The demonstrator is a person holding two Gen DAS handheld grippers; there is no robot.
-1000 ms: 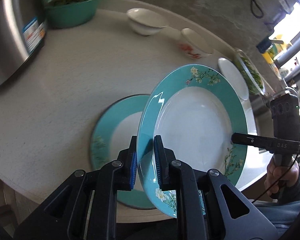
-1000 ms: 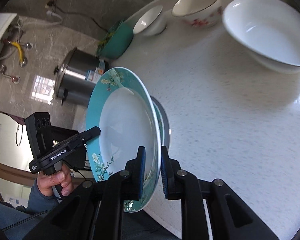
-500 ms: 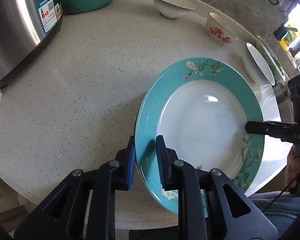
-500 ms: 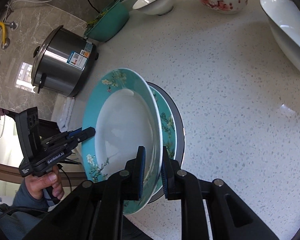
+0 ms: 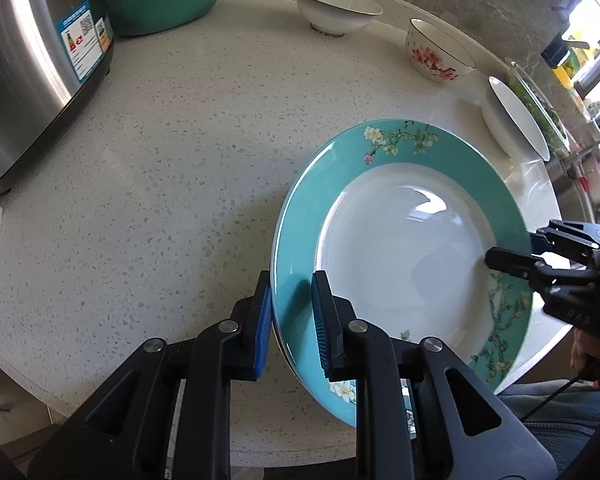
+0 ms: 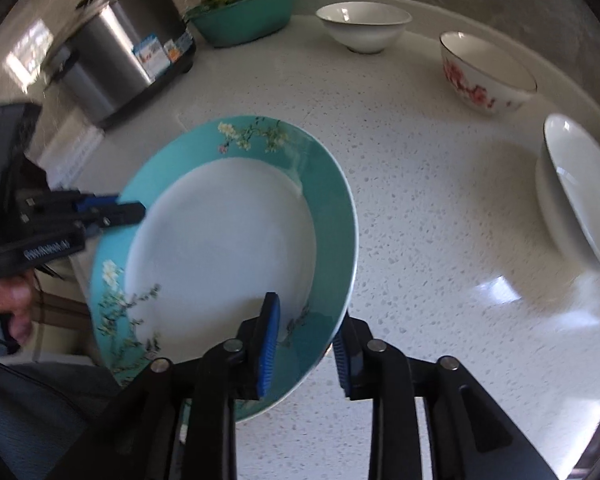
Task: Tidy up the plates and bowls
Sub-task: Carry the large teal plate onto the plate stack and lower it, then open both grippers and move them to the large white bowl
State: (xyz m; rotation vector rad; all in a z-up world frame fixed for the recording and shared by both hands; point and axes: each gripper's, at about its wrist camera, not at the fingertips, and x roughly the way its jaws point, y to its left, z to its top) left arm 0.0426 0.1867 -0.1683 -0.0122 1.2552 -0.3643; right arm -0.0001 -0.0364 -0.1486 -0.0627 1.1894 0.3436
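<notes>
Straddling the teal floral plate [image 5: 404,240] rim, the left tool [image 5: 292,320] stands parted. The right tool [image 6: 306,344] likewise stands parted around the opposite rim. Plate lies on the speckled bench [image 5: 160,160].

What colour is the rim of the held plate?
Teal, with painted blossom branches, on the plate; clearest in the left wrist view.

the right wrist view is motion-blurred, the steel cooker [image 5: 28,64] left of the left gripper [image 5: 292,320] is cut by the frame edge, and whatever lies beneath the teal plate [image 5: 404,240] is hidden.
</notes>
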